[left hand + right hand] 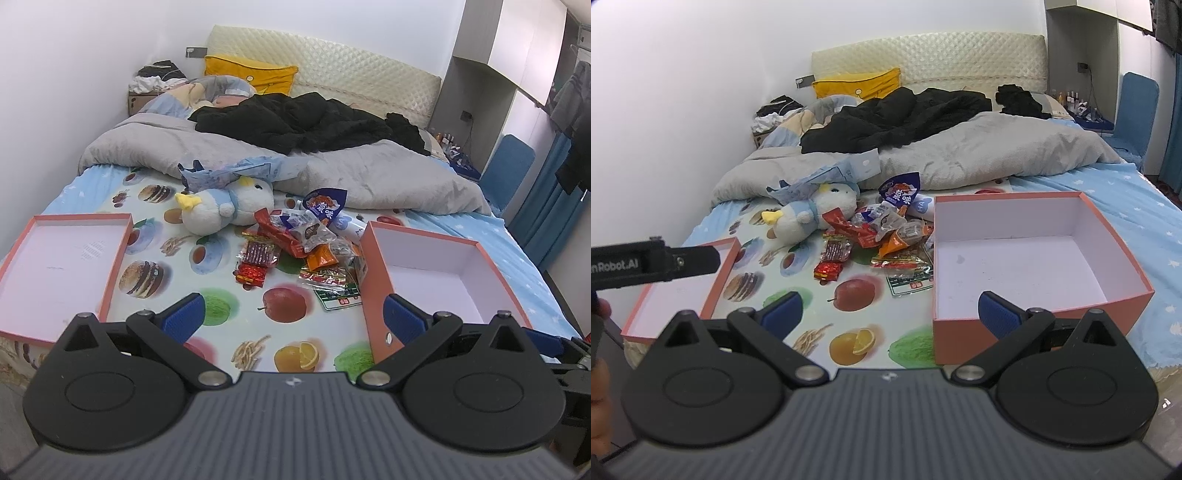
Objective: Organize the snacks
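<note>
While both grippers hang above the near edge of the bed (pixel 517 236), the snacks (pixel 310 243) lie in a heap on the fruit-print sheet (pixel 221 291), well ahead of them. The left gripper (pixel 293 314) has its two blue fingers (pixel 184 317) spread wide apart and holds nothing. The right gripper (pixel 892 314) is also spread wide and holds nothing.

From the left gripper's camera, the heap sits straight in front, between the lines of the two fingers but far past their tips. A red packet (pixel 253 273) lies nearest on the left side of the heap, and a green and white packet (pixel 338 295) lies nearest on the right. An orange packet (pixel 321 258) rests in the middle, and a dark blue bag (pixel 325 201) stands up at the far end.

A deep pink box (pixel 443 273) with a white inside sits just right of the heap, touching the nearest packets. Its near wall is close to the left gripper's right finger. A flat pink lid (pixel 62 266) lies on the left, well apart from the snacks.

A plush bird (pixel 221 206) lies just behind the heap on the left. A grey blanket (pixel 369 170) and black clothes (pixel 303 122) are bunched farther back.
</note>
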{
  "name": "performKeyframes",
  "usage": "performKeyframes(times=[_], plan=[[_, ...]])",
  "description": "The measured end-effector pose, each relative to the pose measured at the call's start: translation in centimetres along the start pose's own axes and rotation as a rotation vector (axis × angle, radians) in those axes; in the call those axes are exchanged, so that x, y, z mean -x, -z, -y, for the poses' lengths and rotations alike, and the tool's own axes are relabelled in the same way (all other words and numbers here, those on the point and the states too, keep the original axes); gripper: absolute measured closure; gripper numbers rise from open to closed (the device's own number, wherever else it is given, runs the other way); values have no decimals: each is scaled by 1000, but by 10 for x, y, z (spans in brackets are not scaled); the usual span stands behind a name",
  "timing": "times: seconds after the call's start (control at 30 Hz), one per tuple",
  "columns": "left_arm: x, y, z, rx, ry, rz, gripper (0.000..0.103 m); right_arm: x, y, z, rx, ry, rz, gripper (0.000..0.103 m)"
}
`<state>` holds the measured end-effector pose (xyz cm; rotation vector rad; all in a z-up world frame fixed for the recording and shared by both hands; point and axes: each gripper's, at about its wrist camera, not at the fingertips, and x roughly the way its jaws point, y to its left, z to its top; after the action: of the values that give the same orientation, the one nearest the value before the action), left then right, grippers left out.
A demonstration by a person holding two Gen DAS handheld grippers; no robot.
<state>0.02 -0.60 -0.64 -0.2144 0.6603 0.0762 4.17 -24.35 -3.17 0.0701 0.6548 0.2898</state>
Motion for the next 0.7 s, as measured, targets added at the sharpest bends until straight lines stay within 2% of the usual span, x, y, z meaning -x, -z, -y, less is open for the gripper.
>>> performKeyframes(times=[0.7], plan=[[-3,5,-2,-28,12,-5,0,7,4,-1,11,5,8,0]])
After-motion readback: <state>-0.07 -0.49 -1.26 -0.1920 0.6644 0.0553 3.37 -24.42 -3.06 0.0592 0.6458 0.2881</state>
